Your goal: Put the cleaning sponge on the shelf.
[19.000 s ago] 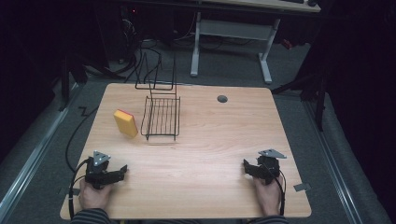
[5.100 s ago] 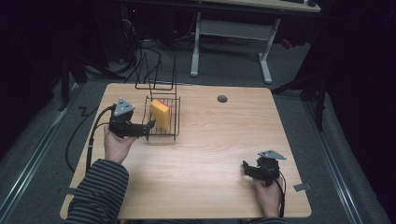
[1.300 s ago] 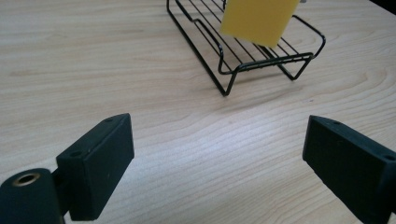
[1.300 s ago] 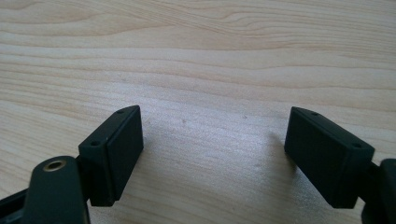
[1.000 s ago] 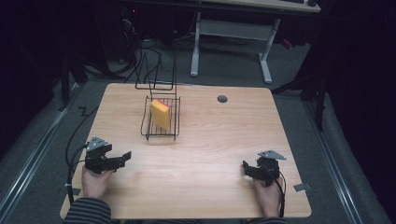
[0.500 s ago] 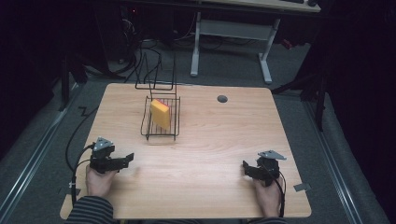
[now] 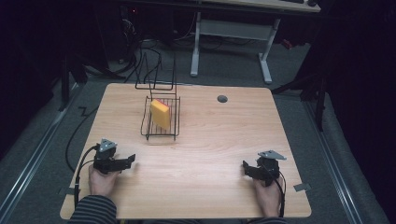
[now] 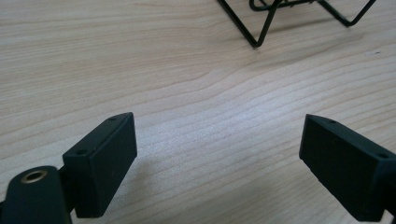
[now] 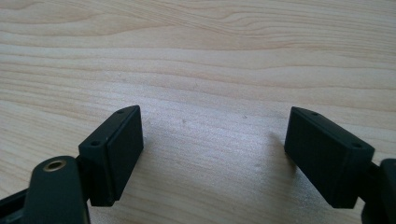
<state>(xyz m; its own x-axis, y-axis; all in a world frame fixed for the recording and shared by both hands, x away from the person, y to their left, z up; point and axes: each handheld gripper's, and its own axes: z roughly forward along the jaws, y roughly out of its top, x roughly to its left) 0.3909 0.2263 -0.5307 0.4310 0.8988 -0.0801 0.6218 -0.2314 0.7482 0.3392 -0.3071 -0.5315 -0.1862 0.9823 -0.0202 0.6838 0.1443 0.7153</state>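
While the right gripper rests spread, the left gripper, empty, has sunk, its jaws narrowing slightly.

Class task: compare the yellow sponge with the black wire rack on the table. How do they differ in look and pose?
The yellow sponge is a solid, bright block; the black wire rack is an open frame of thin dark rods. The sponge leans tilted on edge inside the rack, while the rack stands flat on the wooden table. The sponge is the smaller, fitting within the rack. Both sit at the table's far left-centre.
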